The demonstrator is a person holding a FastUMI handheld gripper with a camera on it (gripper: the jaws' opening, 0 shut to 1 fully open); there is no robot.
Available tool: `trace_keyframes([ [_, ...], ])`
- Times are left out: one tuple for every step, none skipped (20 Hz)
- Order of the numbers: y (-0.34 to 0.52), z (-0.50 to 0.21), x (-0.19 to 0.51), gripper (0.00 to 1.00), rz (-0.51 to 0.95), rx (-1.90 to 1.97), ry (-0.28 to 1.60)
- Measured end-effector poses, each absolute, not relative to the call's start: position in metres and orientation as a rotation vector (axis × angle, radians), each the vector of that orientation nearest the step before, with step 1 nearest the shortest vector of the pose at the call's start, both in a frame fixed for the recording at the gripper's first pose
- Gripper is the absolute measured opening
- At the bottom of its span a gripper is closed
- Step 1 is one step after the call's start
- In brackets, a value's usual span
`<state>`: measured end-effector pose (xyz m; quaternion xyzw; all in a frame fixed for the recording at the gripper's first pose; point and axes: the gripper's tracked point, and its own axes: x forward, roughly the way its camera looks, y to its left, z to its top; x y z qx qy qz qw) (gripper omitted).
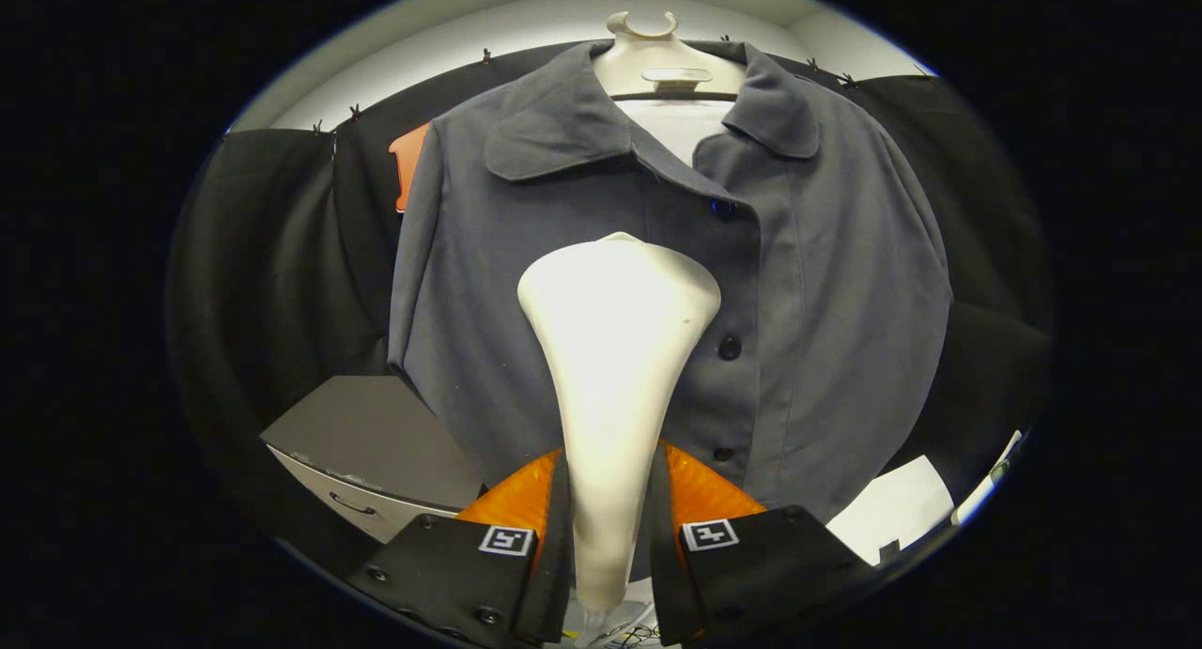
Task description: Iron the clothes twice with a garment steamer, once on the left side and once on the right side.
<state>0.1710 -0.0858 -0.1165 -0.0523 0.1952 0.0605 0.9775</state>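
A grey button-up shirt (826, 283) hangs on a pale hanger (648, 57) straight ahead, collar at the top, buttons running down its placket. My gripper (610, 499) is shut on the white garment steamer (615, 348), both fingers (526, 499) pressing on its narrow handle. The steamer's wide head points up and rests over the shirt's chest, just left of the button placket. I cannot tell whether the head touches the cloth.
A grey cabinet (376, 442) with a drawer handle stands low to the left of the shirt. White sheets (892, 513) lie low on the right. Black cloth walls the booth behind the shirt on both sides.
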Motion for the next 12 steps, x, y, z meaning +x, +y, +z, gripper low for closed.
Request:
trace_keyframes([
  [-0.088,-0.121,0.169,0.44,0.12,-0.105,0.402],
  [-0.091,-0.125,0.167,0.44,0.117,-0.103,0.408],
  [-0.093,-0.128,0.166,0.44,0.116,-0.099,0.412],
  [-0.094,-0.132,0.166,0.44,0.118,-0.1,0.415],
  [-0.093,-0.135,0.166,0.44,0.118,-0.103,0.418],
  [-0.093,-0.139,0.164,0.44,0.12,-0.111,0.423],
  [-0.092,-0.142,0.163,0.44,0.12,-0.114,0.428],
  [-0.093,-0.146,0.161,0.44,0.122,-0.117,0.437],
  [-0.094,-0.151,0.161,0.44,0.121,-0.114,0.446],
  [-0.095,-0.156,0.159,0.44,0.119,-0.111,0.457],
  [-0.097,-0.162,0.157,0.44,0.117,-0.108,0.468],
  [-0.1,-0.167,0.155,0.44,0.114,-0.107,0.477],
])
